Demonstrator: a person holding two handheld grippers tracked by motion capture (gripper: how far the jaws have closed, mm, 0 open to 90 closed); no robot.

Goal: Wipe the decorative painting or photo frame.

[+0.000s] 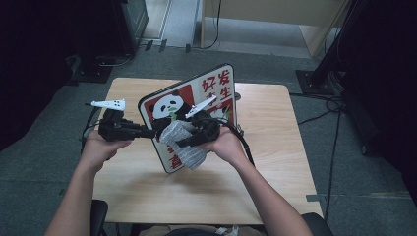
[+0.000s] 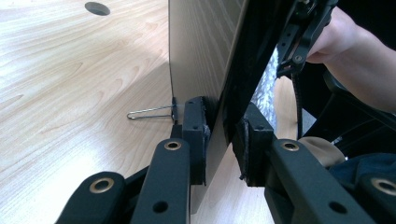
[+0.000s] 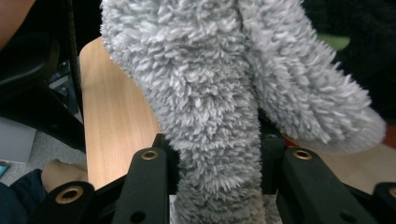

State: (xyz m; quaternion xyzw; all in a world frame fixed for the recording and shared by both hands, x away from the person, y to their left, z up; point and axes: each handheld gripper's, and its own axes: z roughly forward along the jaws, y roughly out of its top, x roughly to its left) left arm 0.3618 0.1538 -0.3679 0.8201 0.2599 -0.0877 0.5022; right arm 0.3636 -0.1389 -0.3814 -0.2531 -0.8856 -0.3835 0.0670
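Left gripper (image 1: 147, 132) fingers clamp the flat, rounded-corner panda sign (image 1: 196, 98) edge; right gripper (image 1: 184, 142) fingers pinch fluffy grey cloth (image 1: 184, 147) against its glossy face, above wood-grain table (image 1: 265, 147).

Panda board (image 1: 196, 103) upright at table (image 1: 275, 147) centre; cloth (image 1: 184, 145) before it, toward 6 o'clock.

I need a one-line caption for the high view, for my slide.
Left gripper clamps the panda sign upright while the right gripper presses a grey fluffy cloth against its face.
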